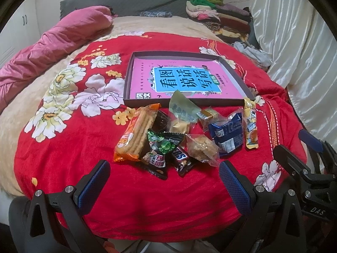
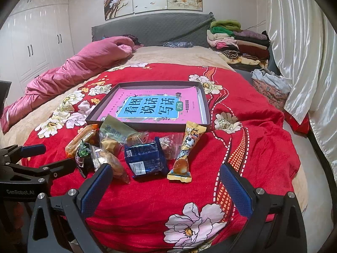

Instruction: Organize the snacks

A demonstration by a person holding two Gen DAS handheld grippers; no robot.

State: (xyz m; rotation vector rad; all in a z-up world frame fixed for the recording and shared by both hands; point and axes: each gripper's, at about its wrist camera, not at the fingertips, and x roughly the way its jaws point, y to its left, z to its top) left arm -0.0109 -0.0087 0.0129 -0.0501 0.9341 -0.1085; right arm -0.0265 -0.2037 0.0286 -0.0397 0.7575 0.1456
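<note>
Left wrist view: both tools, left tool and right tool, gape wide, empty, before the snacks.

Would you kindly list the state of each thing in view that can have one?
left gripper: open, holding nothing
right gripper: open, holding nothing
shallow box: open, lidless, holding a pink book and no snacks
pink book: closed, lying flat in the box
blue packet: sealed, on the red blanket
orange biscuit packet: sealed, on the blanket
</note>
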